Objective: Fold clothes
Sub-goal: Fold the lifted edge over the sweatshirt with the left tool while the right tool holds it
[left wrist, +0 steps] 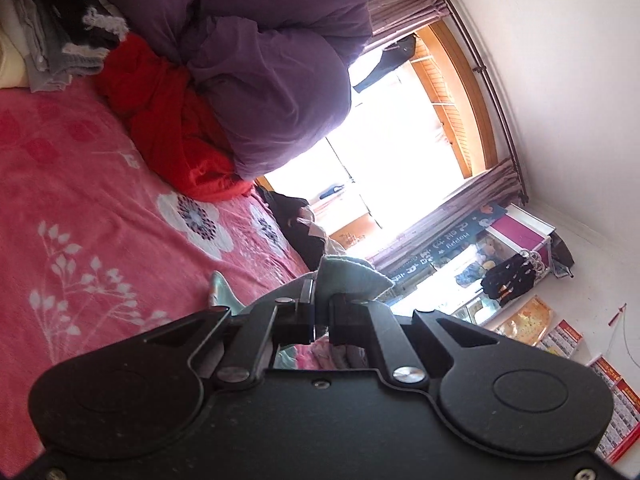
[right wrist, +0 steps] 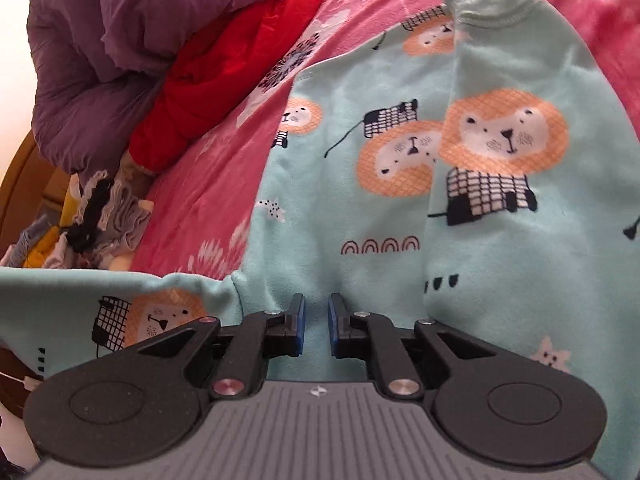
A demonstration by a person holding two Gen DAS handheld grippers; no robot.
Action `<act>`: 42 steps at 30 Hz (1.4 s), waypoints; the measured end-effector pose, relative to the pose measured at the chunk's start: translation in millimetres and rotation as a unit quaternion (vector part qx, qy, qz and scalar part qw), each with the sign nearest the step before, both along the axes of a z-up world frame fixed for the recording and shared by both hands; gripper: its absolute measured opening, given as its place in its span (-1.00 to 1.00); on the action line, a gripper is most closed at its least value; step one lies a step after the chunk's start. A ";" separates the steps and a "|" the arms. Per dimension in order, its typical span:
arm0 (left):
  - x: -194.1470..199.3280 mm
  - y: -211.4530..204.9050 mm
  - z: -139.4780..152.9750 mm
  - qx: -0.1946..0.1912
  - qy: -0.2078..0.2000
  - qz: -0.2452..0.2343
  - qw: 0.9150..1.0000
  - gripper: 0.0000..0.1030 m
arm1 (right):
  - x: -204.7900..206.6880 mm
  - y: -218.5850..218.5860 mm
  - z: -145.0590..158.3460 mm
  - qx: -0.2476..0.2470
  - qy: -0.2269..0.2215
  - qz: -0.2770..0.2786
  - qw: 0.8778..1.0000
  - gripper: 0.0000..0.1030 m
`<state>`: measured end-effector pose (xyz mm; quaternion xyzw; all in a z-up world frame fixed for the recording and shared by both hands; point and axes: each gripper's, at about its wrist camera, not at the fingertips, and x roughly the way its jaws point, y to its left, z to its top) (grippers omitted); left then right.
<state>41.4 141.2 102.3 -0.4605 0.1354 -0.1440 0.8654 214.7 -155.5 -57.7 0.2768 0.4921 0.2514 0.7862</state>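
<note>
While the mint lion-print garment lies spread on the pink floral bedspread, one part of it is doubled over on the right side of the right wrist view, its stitched hem at the top. Another part runs across the lower left of that view. Right gripper sits low over the mint cloth, blue pads a narrow gap apart, cloth visible behind the gap; cannot tell whether the pads touch fabric. Left gripper is pressed together, pinching a mint cloth edge that sticks up past its fingers, lifted off the bedspread.

Beside the garment, near the bed's far side: a red garment bunched against a purple quilted duvet. Grey and black clothes in a pile sit next to those. Left wrist view, tilted, also shows a bright window with purple curtains, and a glass cabinet against the white wall.
</note>
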 end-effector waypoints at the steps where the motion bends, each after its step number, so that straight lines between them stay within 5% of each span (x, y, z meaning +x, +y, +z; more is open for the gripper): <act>1: 2.6 -11.7 5.4 0.009 -0.002 -0.010 1.000 -0.94 | -0.5 -3.0 -2.3 0.012 0.009 -0.005 1.000 -0.73; 9: 23.3 -118.1 32.5 0.089 -0.009 -0.090 0.992 -0.94 | -42.2 -58.6 23.9 0.081 -0.019 -0.067 0.994 -0.32; 14: 38.2 -187.5 11.8 0.120 0.021 -0.130 0.984 -0.94 | -90.1 -123.5 27.6 0.114 -0.040 -0.118 0.986 -0.28; 20: 60.2 -250.0 -26.7 0.161 0.074 -0.153 0.972 -0.94 | -145.4 -213.0 7.7 0.164 -0.065 -0.237 0.955 -0.28; 23: 70.2 -279.0 -39.2 0.184 0.089 -0.167 0.965 -0.94 | -147.0 -234.8 0.9 0.149 -0.083 -0.261 0.950 -0.28; 28: 85.1 -319.6 -65.2 0.238 0.117 -0.187 0.946 -0.94 | -148.7 -272.4 -20.5 0.198 -0.061 -0.334 0.919 -0.28; 36: 83.3 -368.4 -107.4 0.317 0.123 -0.250 0.907 -0.93 | -150.8 -316.9 -29.8 0.182 -0.068 -0.413 0.890 -0.24; 39: 73.7 -364.3 -106.6 0.313 0.109 -0.281 0.901 -0.45 | -150.8 -320.2 -36.7 0.177 -0.052 -0.410 0.894 -0.13; 40: 68.9 -358.5 -104.4 0.303 0.103 -0.288 0.903 -0.10 | -150.6 -319.0 -36.9 0.172 -0.050 -0.405 0.897 -0.11; 42: 54.3 -332.8 -92.5 0.284 0.091 -0.289 0.910 -0.05 | -149.7 -313.2 -33.5 0.160 -0.055 -0.395 0.903 -0.02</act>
